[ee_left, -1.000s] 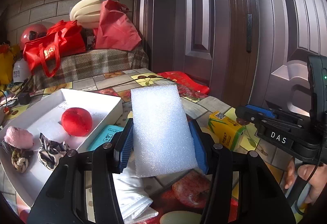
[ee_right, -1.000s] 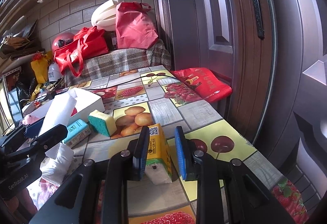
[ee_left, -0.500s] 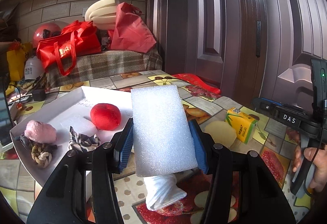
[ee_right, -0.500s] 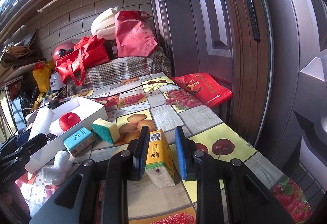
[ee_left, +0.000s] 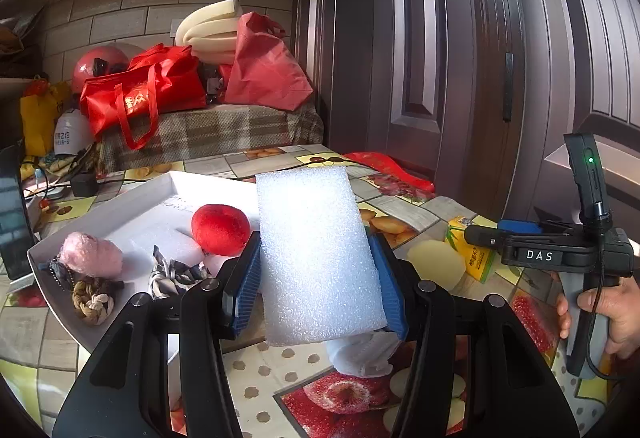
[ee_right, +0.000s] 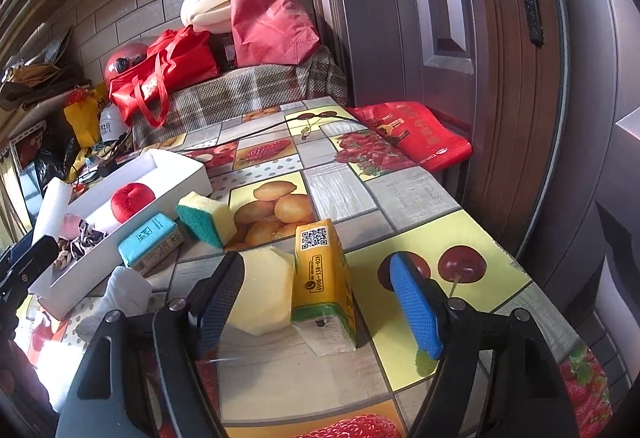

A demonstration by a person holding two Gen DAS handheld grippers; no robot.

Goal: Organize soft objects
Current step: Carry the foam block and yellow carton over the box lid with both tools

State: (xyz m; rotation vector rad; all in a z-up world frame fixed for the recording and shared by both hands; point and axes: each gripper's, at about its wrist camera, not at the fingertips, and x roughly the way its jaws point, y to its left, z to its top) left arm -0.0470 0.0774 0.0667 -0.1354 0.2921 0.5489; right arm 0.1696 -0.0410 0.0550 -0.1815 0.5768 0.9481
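Fruit-patterned surface [ee_right: 420,198] carries a white tray [ee_left: 132,206] at its left edge. Left claw [ee_left: 316,270] pinches a white foam block [ee_left: 316,254] beside the tray. Right claw [ee_right: 320,302], spread wide, straddles a yellow carton [ee_right: 322,278] and pale sponge [ee_right: 264,290] near the right edge.

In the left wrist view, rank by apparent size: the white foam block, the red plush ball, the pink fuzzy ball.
1. white foam block, though held close to the camera, so its true size is unsure.
2. red plush ball.
3. pink fuzzy ball, nearly alike.
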